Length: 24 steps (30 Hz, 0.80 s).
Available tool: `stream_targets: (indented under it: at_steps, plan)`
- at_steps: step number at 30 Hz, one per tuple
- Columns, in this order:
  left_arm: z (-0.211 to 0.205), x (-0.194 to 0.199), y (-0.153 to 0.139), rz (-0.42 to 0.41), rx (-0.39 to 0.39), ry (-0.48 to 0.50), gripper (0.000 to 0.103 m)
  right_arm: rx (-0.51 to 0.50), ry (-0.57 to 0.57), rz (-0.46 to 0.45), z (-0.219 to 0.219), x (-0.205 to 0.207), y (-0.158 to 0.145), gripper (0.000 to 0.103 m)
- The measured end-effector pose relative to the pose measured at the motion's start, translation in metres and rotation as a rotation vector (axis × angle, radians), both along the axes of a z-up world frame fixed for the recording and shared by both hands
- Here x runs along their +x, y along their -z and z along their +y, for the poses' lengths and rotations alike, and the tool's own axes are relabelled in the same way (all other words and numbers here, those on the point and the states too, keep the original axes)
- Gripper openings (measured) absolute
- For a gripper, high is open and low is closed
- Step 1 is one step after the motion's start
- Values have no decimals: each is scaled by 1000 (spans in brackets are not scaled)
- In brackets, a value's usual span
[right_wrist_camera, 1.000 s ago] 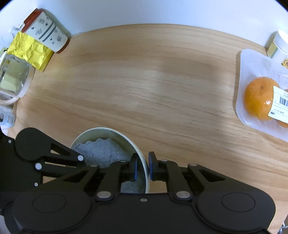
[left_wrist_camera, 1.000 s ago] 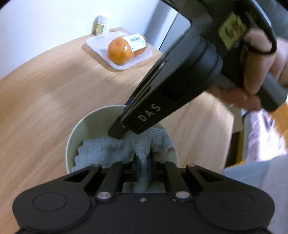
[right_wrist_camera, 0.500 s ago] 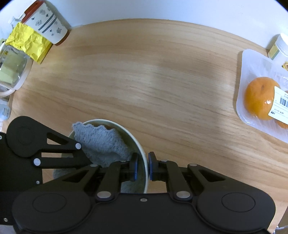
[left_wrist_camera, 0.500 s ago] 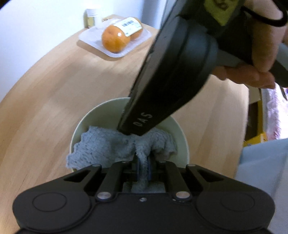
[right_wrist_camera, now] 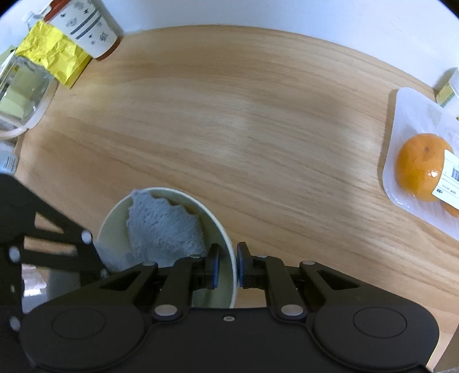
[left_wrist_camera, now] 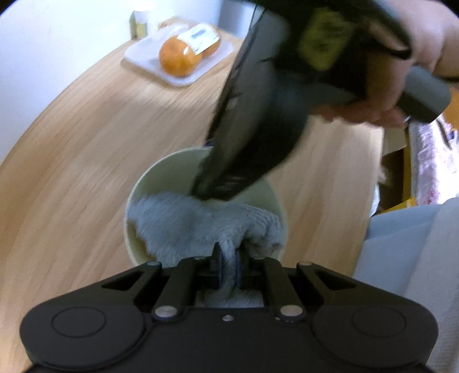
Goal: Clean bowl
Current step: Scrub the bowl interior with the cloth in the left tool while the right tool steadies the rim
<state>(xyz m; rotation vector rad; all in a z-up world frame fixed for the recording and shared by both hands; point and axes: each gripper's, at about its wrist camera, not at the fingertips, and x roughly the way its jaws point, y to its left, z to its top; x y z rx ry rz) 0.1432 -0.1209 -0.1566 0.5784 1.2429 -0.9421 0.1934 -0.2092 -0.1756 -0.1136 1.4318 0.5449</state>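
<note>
The left gripper [left_wrist_camera: 228, 268] is clamped on the grey cloth [left_wrist_camera: 200, 223] inside the pale bowl [right_wrist_camera: 221, 229] on the wooden table [right_wrist_camera: 258, 114]; the right gripper [right_wrist_camera: 227, 265] pinches the bowl's rim, 1 finger inside.

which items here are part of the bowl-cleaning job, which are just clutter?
In use:
- bowl
- grey cloth, inside the bowl
- left gripper, shut on the cloth
- right gripper, clamped on the bowl's rim

Lying about:
- tray of oranges
- paper cup
- yellow wrapper
- glass jar
</note>
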Motion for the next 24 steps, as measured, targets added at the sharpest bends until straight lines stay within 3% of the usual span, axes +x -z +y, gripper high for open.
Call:
stream_targets:
  at_steps: [5,9,12,18,24]
  plan:
    - [-11,-1,8,-42,62,-3,8,24,1,20,-4,-4,2,14]
    - [-13,-3,17,-66,84,-62,8,25,11,11,-8,-9,1,14]
    - [-13,-3,18,-110,72,-104,8,16,26,8,-10,-14,0,14]
    - [-5,-5,14,-234,22,-295,9,57,75,39,-20,-22,2,16]
    - [-4,-17,6,-337,19,-315,8,70,100,33,-25,-31,3,18]
